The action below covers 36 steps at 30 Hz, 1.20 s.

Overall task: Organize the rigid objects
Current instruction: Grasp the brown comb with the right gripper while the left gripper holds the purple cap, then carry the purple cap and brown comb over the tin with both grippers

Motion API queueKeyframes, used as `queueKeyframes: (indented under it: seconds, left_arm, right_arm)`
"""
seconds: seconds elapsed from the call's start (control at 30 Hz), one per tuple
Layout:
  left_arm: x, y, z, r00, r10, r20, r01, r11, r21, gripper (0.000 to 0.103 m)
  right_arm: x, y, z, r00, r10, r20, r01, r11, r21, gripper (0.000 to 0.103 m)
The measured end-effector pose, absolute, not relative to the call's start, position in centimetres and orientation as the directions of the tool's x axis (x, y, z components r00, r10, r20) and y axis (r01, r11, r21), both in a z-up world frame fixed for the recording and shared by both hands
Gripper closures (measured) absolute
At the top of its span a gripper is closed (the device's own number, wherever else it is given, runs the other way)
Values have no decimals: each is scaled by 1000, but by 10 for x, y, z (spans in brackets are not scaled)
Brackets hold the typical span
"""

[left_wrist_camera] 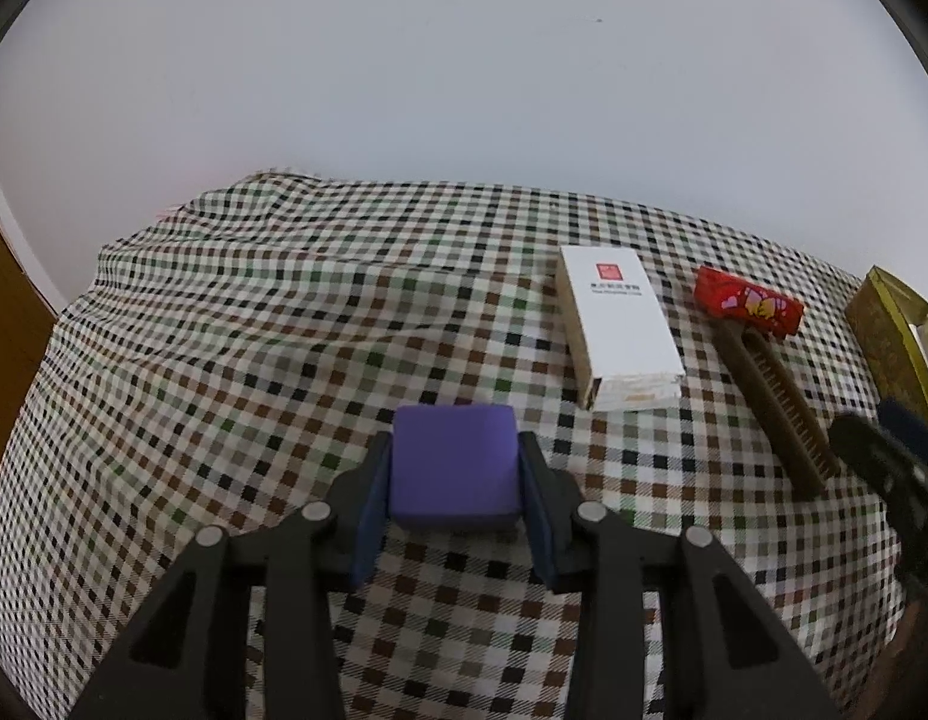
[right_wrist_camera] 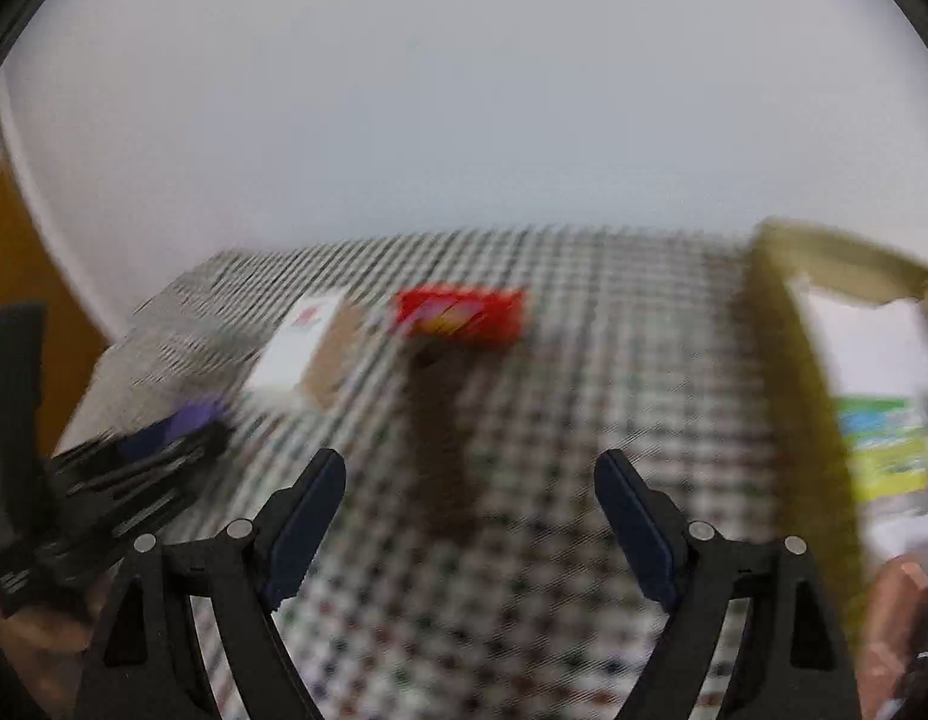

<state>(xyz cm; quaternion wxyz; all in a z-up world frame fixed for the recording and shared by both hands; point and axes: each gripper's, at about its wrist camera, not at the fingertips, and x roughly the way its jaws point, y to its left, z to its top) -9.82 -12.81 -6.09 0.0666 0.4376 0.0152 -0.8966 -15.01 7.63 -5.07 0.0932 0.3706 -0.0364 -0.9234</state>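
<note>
My left gripper [left_wrist_camera: 455,450] is shut on a purple block [left_wrist_camera: 455,465], held just over the checked tablecloth [left_wrist_camera: 254,330]. Beyond it to the right lie a white box [left_wrist_camera: 619,327], a small red packet [left_wrist_camera: 747,300] and a brown comb [left_wrist_camera: 775,411]. In the blurred right wrist view my right gripper [right_wrist_camera: 469,471] stands open with nothing between its fingers, above the cloth. The comb [right_wrist_camera: 443,438] and red packet [right_wrist_camera: 458,312] lie ahead of it. The left gripper with the purple block [right_wrist_camera: 194,414] shows at the left there.
An olive-gold open box [left_wrist_camera: 889,339] stands at the right edge of the table; in the right wrist view this box [right_wrist_camera: 811,396] holds a green and blue pack [right_wrist_camera: 880,450]. A white wall rises behind the table. A brown wooden surface shows at the far left.
</note>
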Motion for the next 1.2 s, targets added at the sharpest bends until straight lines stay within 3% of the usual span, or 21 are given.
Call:
queueKeyframes:
  seconds: [0.27, 0.37, 0.5, 0.53, 0.6, 0.7, 0.87, 1.2]
  left_arm:
    - [-101, -122, -62, -618, -146, -772, 131, -988, 82, 64]
    - [-103, -121, -62, -621, -159, -767, 130, -987, 99, 64]
    - [-106, -114, -64, -635, -186, -750, 120, -983, 143, 64]
    - [-106, -113, -63, -638, -176, -750, 112, -984, 136, 64]
    - [-103, -113, -62, -639, -141, -757, 102, -990, 98, 64]
    - [-102, -113, -62, -641, -129, -757, 95, -991, 89, 64]
    - [-92, -100, -61, -646, -111, -755, 68, -994, 88, 64]
    - [-75, -78, -55, -674, -124, -728, 50, -991, 123, 64]
  right_arm:
    - [-178, 27, -57, -706, -79, -704, 178, -982, -68, 19]
    - [-191, 19, -64, -649, -59, -758, 186, -979, -83, 48]
    - [-188, 37, -63, -631, -114, -767, 166, -986, 10, 59]
    - [-186, 39, -62, -632, -120, -765, 169, -986, 15, 70]
    - [-179, 46, -60, -630, -181, -755, 186, -979, 80, 75]
    - [-161, 59, -53, -649, -285, -706, 206, -958, 197, 75]
    - [-134, 61, -45, -683, -317, -658, 239, -948, 209, 75]
    - [-104, 78, -32, -758, -230, -611, 187, -973, 134, 75]
